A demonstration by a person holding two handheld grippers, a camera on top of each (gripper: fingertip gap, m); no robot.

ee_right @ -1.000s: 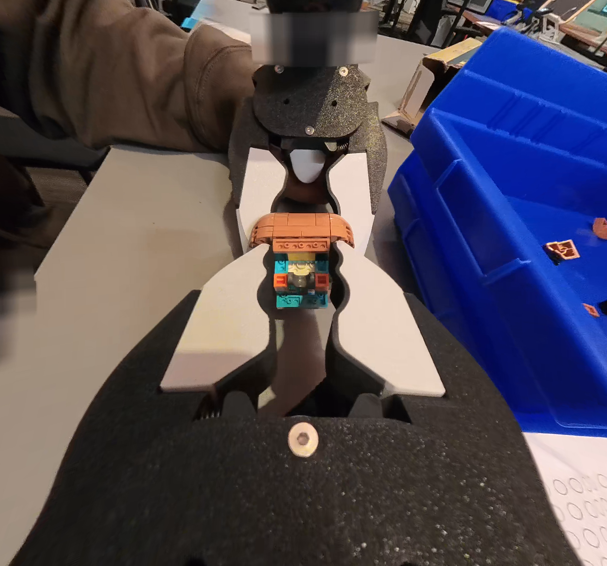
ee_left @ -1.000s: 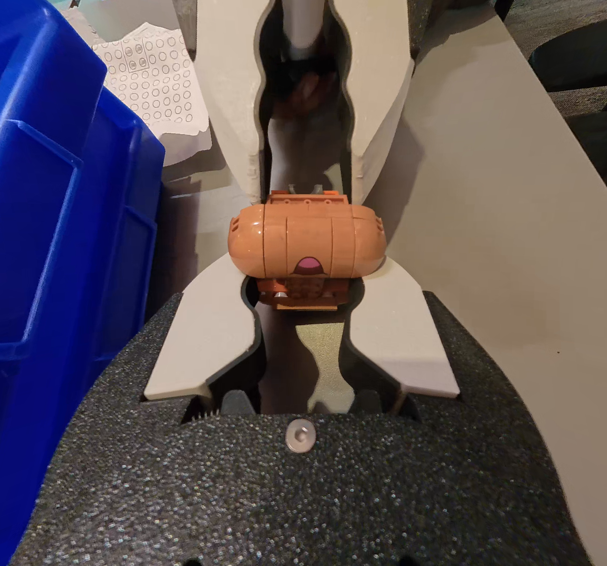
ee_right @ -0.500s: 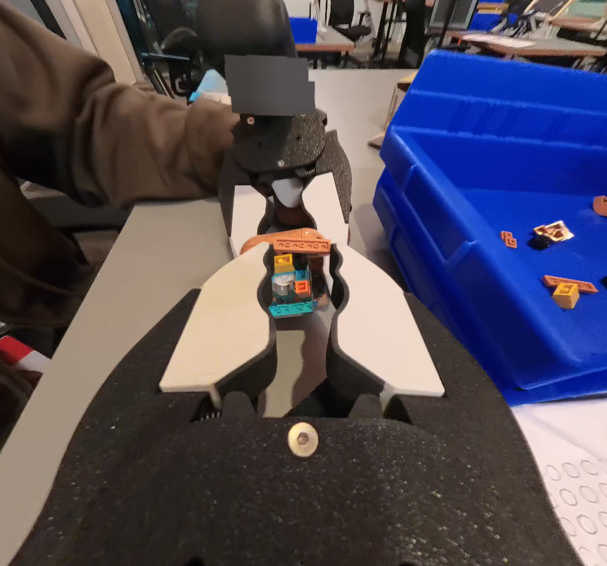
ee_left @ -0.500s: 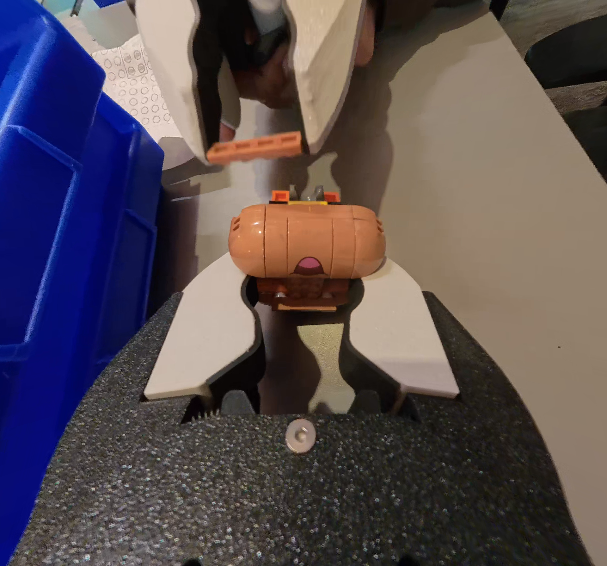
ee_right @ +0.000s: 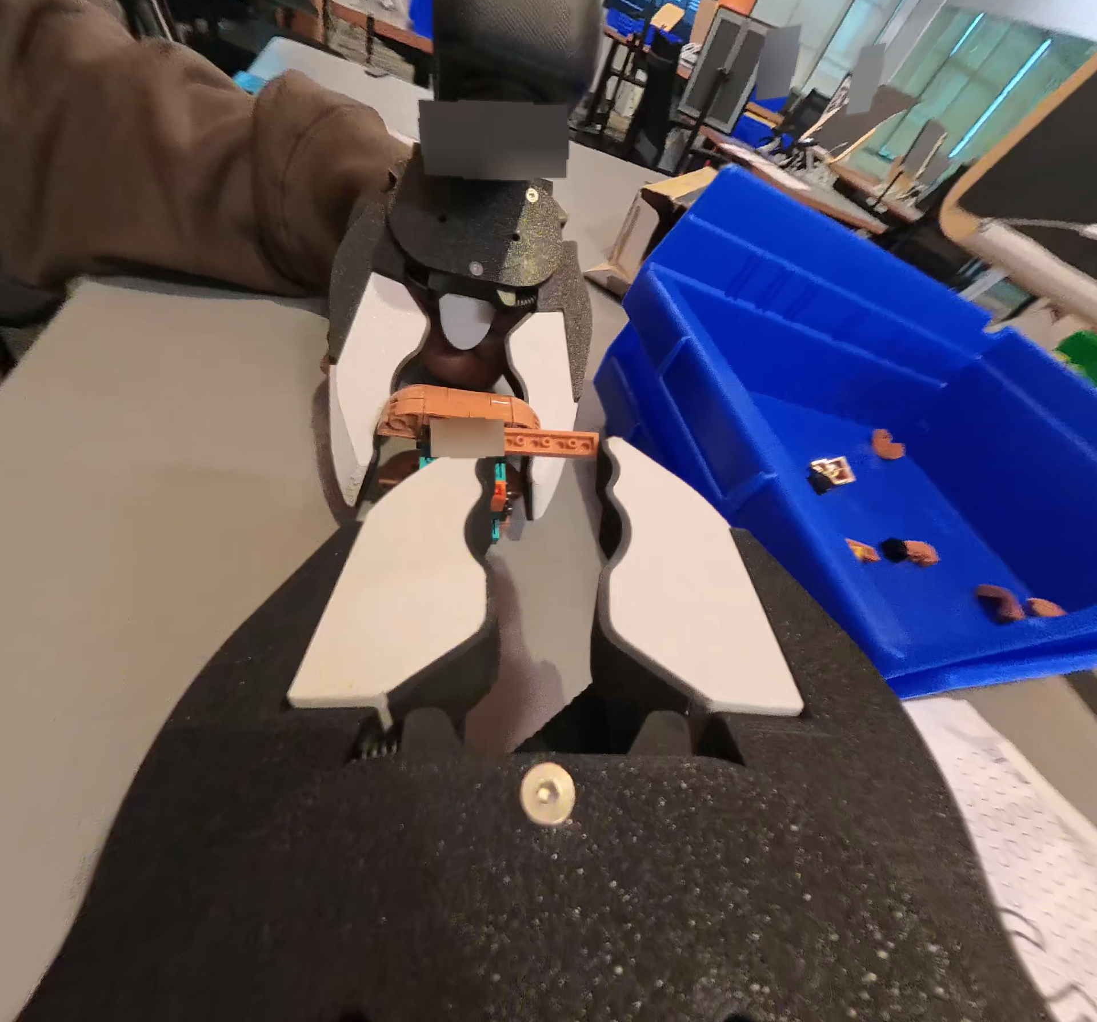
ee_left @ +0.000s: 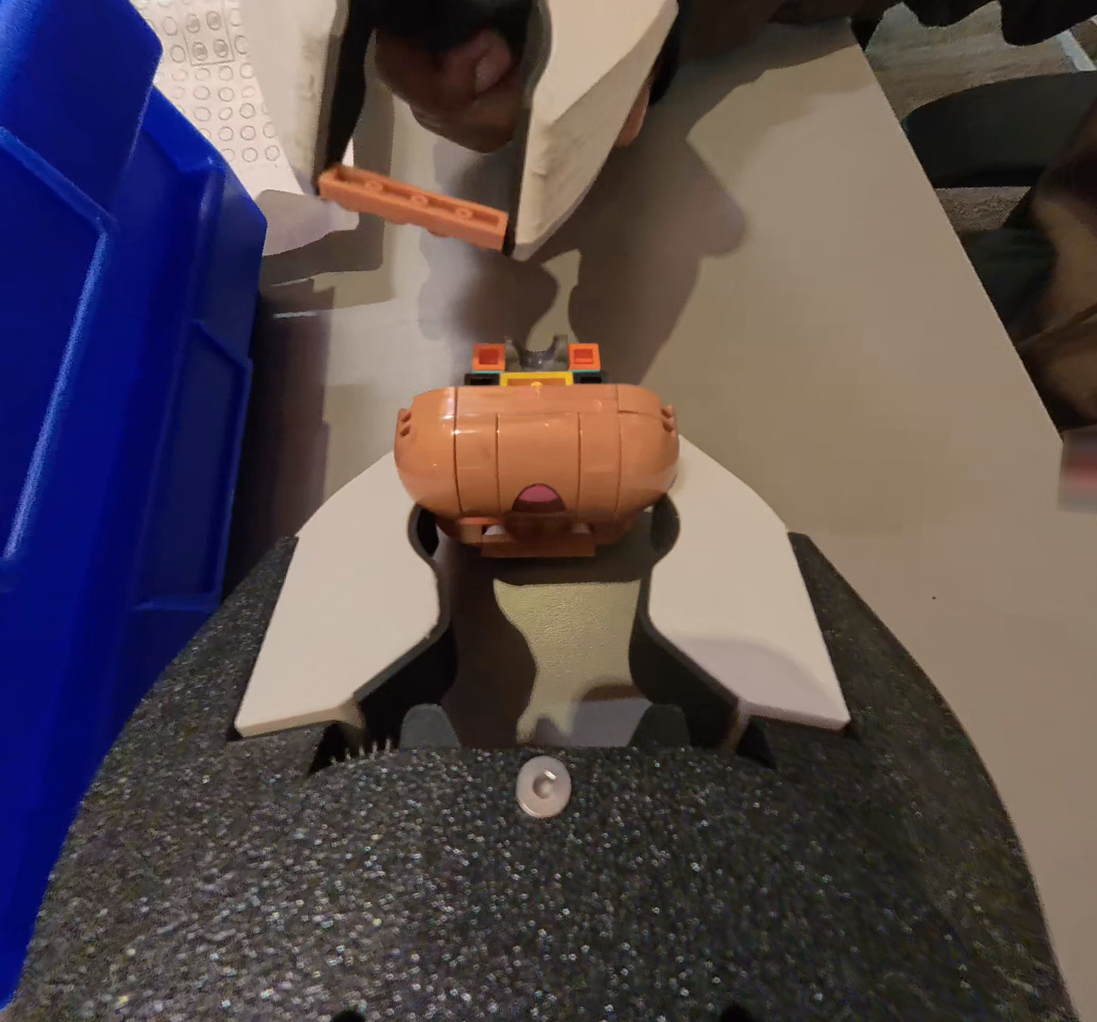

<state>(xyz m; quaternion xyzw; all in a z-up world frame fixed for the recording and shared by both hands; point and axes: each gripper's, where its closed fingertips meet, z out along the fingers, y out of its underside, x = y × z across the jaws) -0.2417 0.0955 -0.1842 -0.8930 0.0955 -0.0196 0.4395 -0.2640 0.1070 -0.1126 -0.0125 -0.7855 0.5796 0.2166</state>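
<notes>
Left claw [ee_left: 537, 495] clamped on light, brittle-jointed brick model [ee_left: 537, 453]; right claw [ee_left: 415, 210] pinching rigid orange plate [ee_left: 412, 205] endwise, beside blue bin [ee_left: 89, 340].

Both grippers alike: speckled black, rough-textured housing, one silver countersunk screw on the centreline.
Left gripper [ee_left: 537, 495]: two flat off-white fingers [ee_left: 356, 608] with wavy black-edged inner profiles; small gear teeth visible at the finger base.
Right gripper [ee_right: 543, 495]: same build.
Brown fabric sleeve [ee_right: 166, 162], ribbed cuff.
</notes>
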